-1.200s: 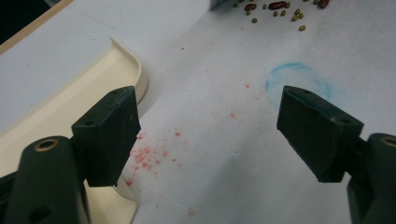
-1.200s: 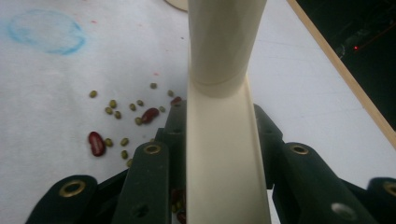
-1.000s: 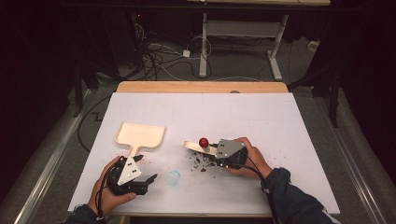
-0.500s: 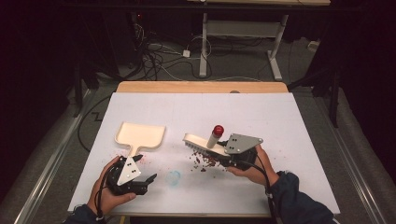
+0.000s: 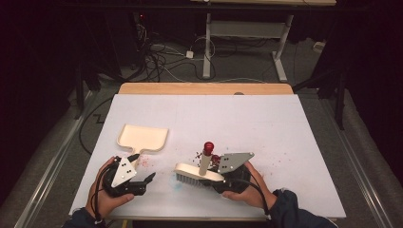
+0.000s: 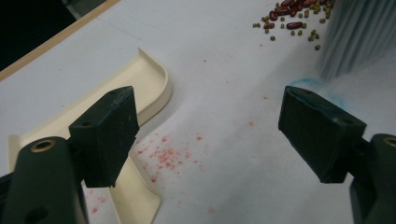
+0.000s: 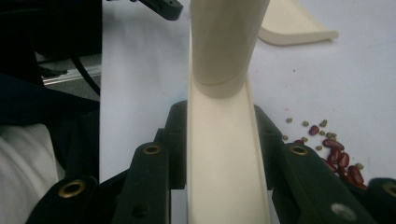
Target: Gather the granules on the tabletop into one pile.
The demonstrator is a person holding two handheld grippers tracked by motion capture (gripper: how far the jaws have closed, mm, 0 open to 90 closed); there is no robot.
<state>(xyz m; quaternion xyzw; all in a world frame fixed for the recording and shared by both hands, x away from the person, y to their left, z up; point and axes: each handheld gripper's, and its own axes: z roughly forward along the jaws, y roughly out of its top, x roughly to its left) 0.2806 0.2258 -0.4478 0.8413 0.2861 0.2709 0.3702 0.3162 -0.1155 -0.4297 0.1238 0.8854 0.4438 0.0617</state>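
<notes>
The right gripper point(image 5: 216, 175), clamped on the cream plastic hand brush point(image 5: 198, 172), should sweep the red and green beans point(image 6: 299, 18) toward the cream dustpan point(image 5: 142, 138); the left gripper point(image 5: 142, 183) gapes empty

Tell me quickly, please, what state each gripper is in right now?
Left gripper: jaws open, nothing between them, beside the dustpan.
Right gripper: jaws shut on the brush.
</notes>
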